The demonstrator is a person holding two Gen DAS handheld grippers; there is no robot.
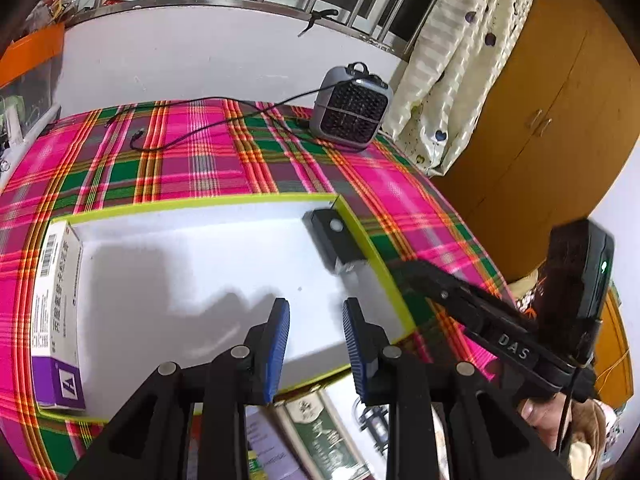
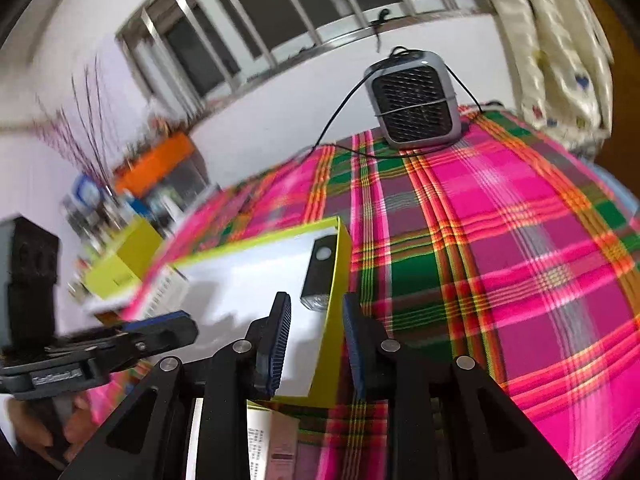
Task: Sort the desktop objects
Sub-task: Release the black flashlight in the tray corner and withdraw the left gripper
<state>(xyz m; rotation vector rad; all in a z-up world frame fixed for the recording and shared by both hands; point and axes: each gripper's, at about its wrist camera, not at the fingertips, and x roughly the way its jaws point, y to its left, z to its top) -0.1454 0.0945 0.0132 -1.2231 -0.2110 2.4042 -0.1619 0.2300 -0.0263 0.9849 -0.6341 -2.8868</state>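
Tray [image 1: 372, 248]: a white tray with a yellow-green rim lies on the checked cloth [image 1: 208, 160].
Inside it: a small black gadget [image 1: 334, 240] sits in the far right corner; a medicine box [image 1: 56, 320] stands along the left edge.
Left gripper [image 1: 316, 340]: fingers apart, holding nothing, above the tray's near edge.
Right gripper [image 2: 316, 340]: fingers apart, empty, over the tray's right rim.
Still to sort: a green box [image 1: 320, 436] just outside the near edge.
Do it well: probably drop low, squeeze its long sides, lift straight.
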